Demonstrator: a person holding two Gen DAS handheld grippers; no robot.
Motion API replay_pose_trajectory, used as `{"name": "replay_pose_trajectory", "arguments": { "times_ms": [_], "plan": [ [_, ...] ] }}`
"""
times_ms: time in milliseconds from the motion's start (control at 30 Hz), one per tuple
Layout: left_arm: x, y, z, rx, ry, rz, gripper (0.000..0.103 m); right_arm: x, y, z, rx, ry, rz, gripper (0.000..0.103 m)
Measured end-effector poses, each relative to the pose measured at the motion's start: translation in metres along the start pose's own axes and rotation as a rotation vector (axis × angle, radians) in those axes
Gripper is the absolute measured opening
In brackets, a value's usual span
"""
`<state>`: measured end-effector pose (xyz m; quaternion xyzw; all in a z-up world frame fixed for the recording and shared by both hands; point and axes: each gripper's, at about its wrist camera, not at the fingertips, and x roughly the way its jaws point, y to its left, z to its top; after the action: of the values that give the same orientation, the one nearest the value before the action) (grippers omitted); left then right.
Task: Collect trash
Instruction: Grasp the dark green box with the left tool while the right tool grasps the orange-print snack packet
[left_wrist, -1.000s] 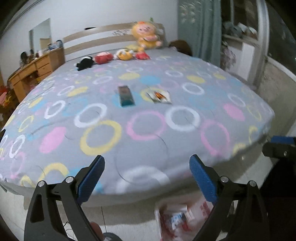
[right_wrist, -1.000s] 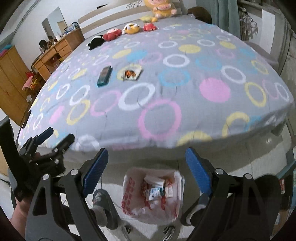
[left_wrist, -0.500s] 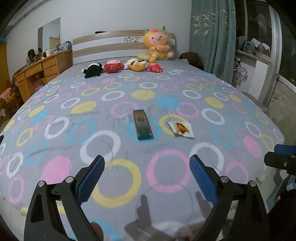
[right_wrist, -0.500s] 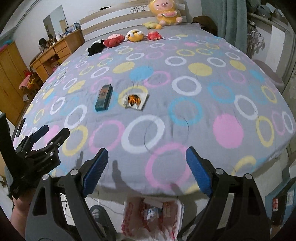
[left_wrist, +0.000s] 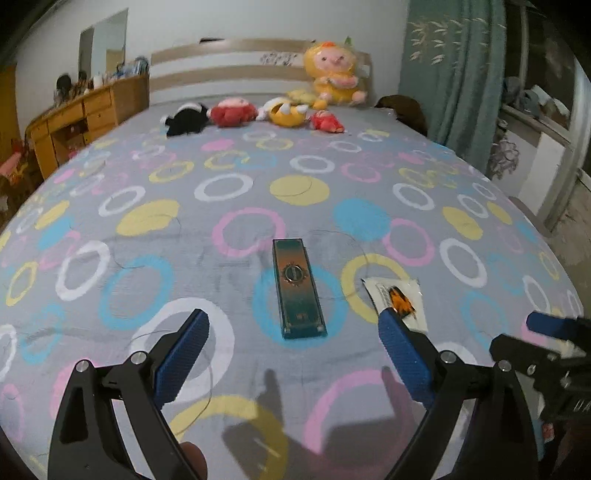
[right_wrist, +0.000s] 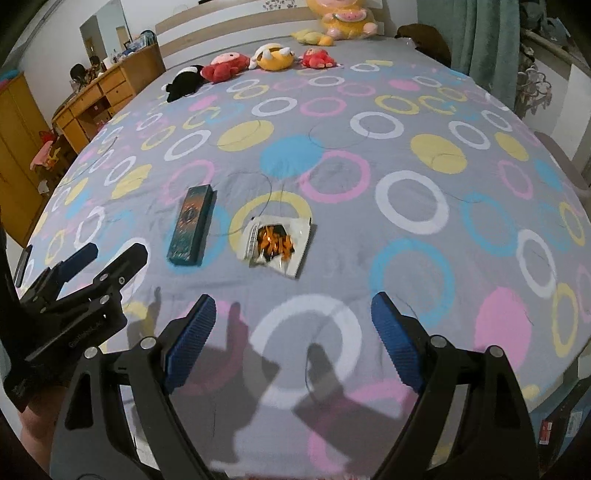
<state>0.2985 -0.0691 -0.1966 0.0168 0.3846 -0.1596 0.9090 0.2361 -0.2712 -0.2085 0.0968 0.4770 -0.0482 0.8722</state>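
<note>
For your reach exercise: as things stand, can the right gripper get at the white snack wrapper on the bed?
Probably yes. The right gripper is open and empty, the white snack wrapper lies flat just ahead, and only bare bedspread lies between them.

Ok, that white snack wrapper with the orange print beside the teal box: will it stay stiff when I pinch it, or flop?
The snack wrapper looks like thin film lying nearly flat on the bedspread, so it will probably flop and crumple. Its glossy surface may slip between the pads. It looks light and will likely slide on the cloth if pushed.
</note>
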Motion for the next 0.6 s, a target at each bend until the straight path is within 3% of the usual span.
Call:
{"name": "replay_pose_trajectory", "arguments": {
  "times_ms": [333,600],
  "plan": [
    [0.070,0.013,0.016,-0.009,0.100,0.035,0.090,0.071,0.010,0.024,-0.053,0.054,-0.019,0.084],
    [0.102,0.009,0.027,-0.035,0.158,0.035,0.090,0.106,0.010,0.032,-0.069,0.080,-0.027,0.084]
  ]
}}
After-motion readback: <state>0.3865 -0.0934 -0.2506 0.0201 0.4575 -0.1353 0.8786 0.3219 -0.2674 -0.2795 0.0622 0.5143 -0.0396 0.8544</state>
